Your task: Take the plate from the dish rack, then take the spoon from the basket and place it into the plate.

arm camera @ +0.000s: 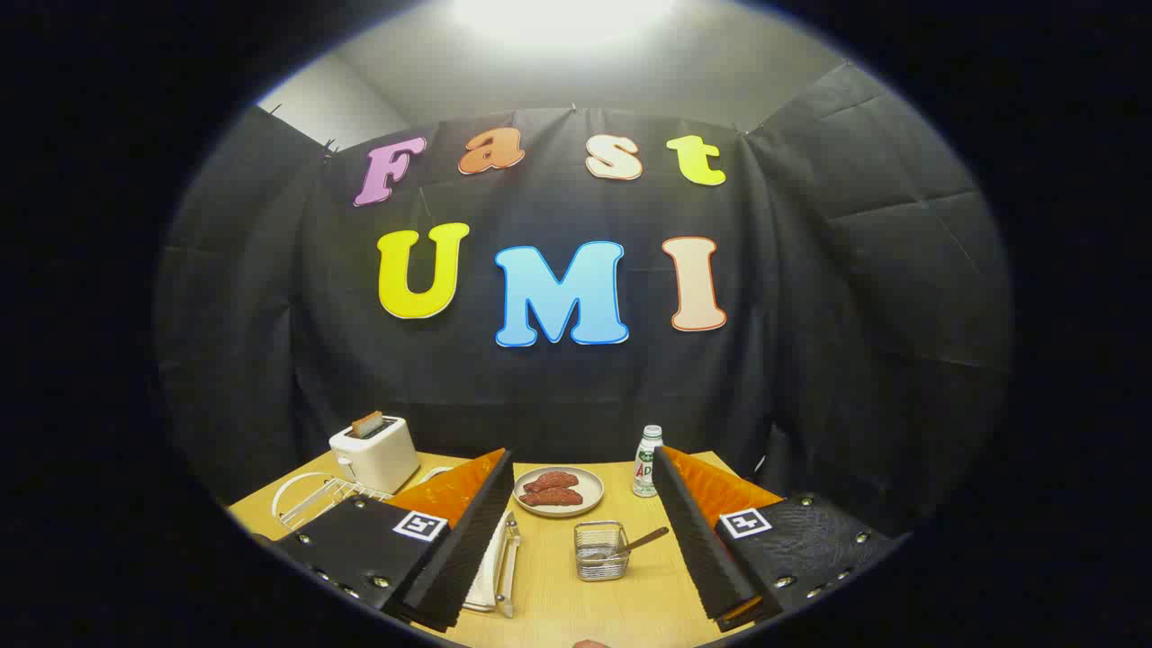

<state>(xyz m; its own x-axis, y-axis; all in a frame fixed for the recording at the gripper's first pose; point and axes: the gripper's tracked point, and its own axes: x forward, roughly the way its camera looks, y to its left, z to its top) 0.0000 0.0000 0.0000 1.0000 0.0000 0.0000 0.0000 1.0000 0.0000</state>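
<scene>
Right now my gripper (576,531) gapes wide and empty, the plate (492,562) standing in the dish rack (317,495) just inside my left finger.

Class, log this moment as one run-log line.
gripper: open, holding nothing | spoon: in basket between fingers | plate: in dish rack
</scene>
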